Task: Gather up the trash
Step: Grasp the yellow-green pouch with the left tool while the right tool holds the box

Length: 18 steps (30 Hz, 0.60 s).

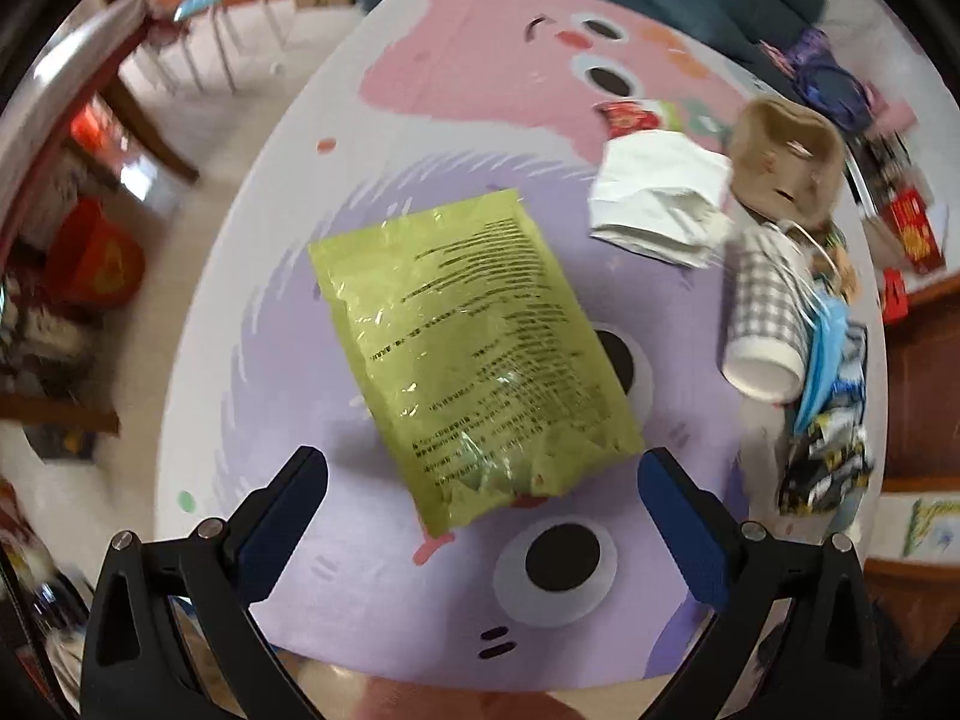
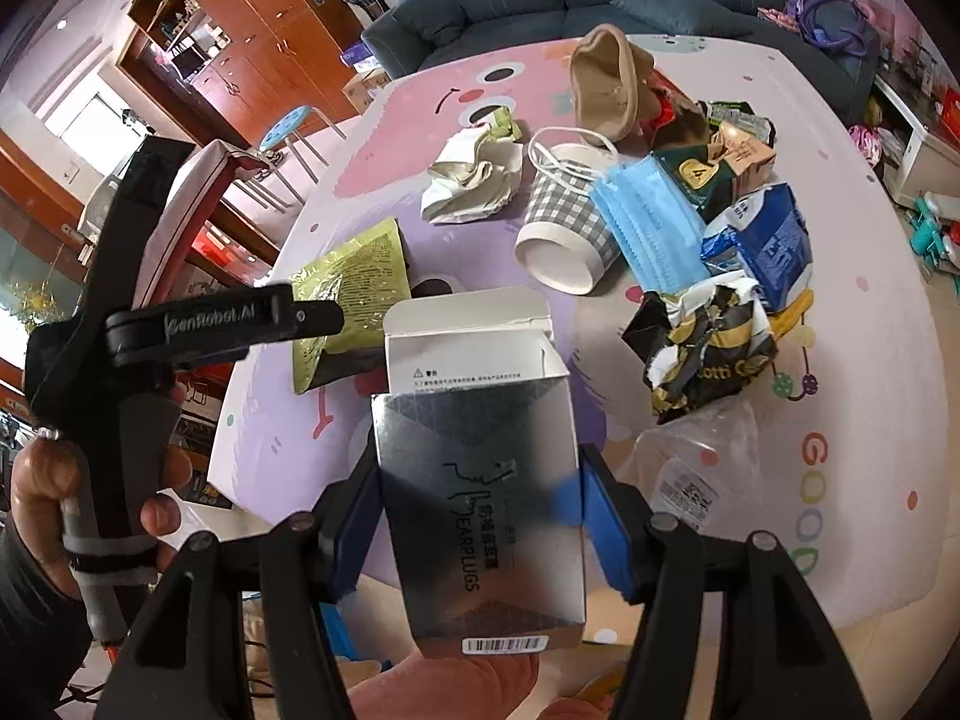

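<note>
right gripper (image 2: pixel 480 498) fingers clamp earplug box (image 2: pixel 480 516) for removal | left gripper (image 1: pixel 483 480) fingers spread wide, straddling yellow-green packet (image 1: pixel 474 354) near the box, ready to grasp

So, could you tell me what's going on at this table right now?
A person is clearing trash off a cartoon-print table with a handheld gripper in each hand. The right gripper is shut on a silver earplugs box with its top flap open, held up over the table's near edge. The left gripper is open above a yellow-green packet lying flat, not yet gripped. A checked paper cup, blue face mask and several crumpled wrappers are on the table too.
</note>
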### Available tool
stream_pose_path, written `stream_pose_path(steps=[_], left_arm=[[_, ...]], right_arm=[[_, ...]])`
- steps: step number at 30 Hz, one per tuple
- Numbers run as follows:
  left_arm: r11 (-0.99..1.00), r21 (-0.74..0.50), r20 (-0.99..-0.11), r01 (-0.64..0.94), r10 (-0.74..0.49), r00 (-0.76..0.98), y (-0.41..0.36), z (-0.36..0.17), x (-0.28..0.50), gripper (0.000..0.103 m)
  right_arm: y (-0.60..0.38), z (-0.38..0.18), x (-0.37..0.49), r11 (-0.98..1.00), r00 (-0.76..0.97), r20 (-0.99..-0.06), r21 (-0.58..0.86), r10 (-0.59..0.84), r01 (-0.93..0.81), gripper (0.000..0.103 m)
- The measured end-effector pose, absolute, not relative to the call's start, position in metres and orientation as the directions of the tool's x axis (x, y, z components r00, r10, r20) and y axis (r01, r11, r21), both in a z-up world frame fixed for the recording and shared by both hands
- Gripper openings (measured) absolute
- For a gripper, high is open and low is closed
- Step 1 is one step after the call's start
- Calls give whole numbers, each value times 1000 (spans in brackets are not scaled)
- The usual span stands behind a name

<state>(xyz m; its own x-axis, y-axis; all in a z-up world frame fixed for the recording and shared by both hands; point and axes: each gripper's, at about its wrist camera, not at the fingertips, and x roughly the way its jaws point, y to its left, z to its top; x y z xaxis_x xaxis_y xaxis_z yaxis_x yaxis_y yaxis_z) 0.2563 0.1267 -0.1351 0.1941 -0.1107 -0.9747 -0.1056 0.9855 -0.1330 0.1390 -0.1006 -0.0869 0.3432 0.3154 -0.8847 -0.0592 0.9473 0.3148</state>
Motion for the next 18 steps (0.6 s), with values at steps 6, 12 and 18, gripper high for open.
stream_pose_path(steps=[6, 12, 18], left_arm=[[976, -139, -982, -167, -114, 152, 133, -163, 273, 102], [969, -151, -987, -196, -136, 87, 135, -192, 286, 102], [981, -86, -993, -172, -71, 92, 127, -198, 289, 99]], right_arm=[[-96, -99, 149, 948, 318, -896, 314, 311, -43, 62], [-94, -109, 159, 949, 306, -902, 314, 306, -23, 62], [-90, -114, 164, 948, 295, -905, 316, 307, -17, 62]])
